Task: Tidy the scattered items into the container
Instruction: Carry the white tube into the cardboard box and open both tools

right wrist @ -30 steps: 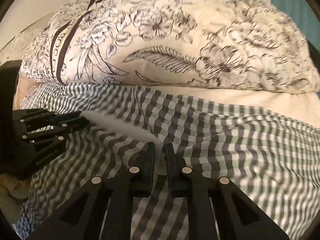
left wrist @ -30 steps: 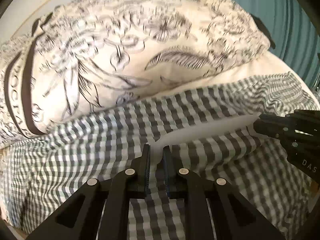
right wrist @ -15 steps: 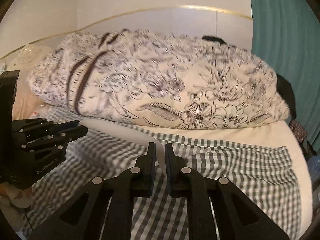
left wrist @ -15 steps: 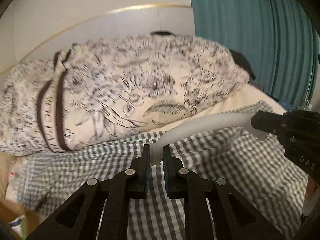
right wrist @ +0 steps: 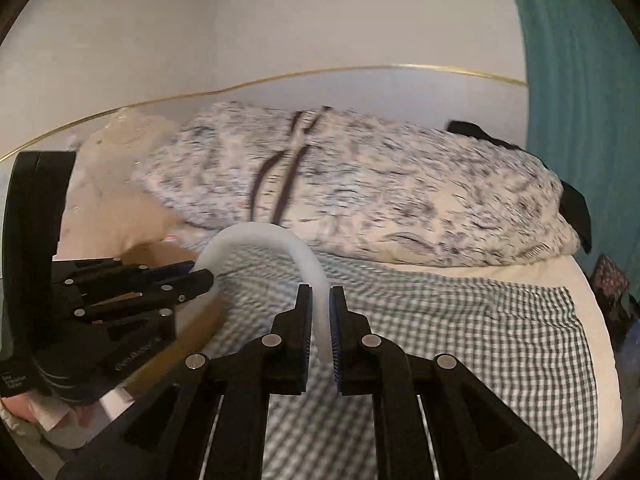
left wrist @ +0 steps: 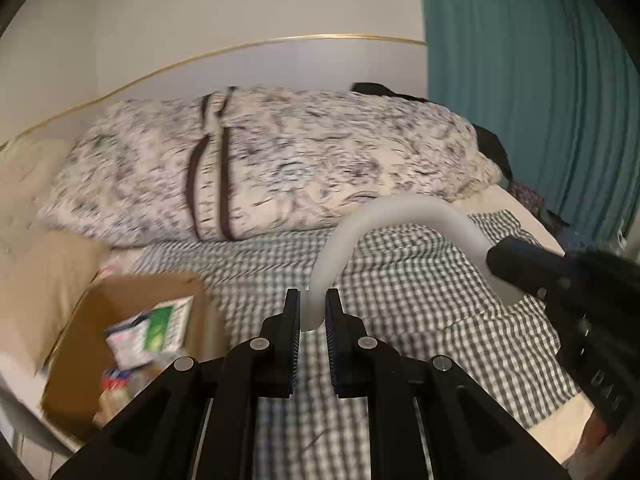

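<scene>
Both grippers now hold one pale, flexible strip between them, bent into an arch well above the gingham sheet [left wrist: 400, 320]. The left gripper [left wrist: 313, 312] is pinched narrow on one end of the white strip [left wrist: 404, 208], and the right gripper [right wrist: 320, 312] is pinched just as narrow on the other end, so the strip [right wrist: 264, 236] loops up and over from one set of pads to the other. A second ago the same strip lay nearly flat and straight against the checked cloth, close under the floral pillow [left wrist: 280, 160]; since then both grippers have risen and drawn back, the pillow has shrunk away in both views, and the two ends have come nearer each other, which is what bows the strip. The pull-back has also brought the cardboard box [left wrist: 132, 292] into the left wrist view, open-topped at the left edge of the bed, with packets already inside, a green and white one [left wrist: 160, 324] uppermost. The right wrist view shows only a brown corner of that box behind the left gripper [right wrist: 132, 292]. By my reading the pick is done and the carry is under way: the strip is clear of the bedding and the container lies to the left and below. The bowed strip looks springy, so a release at one end first could flick it out of the box.
</scene>
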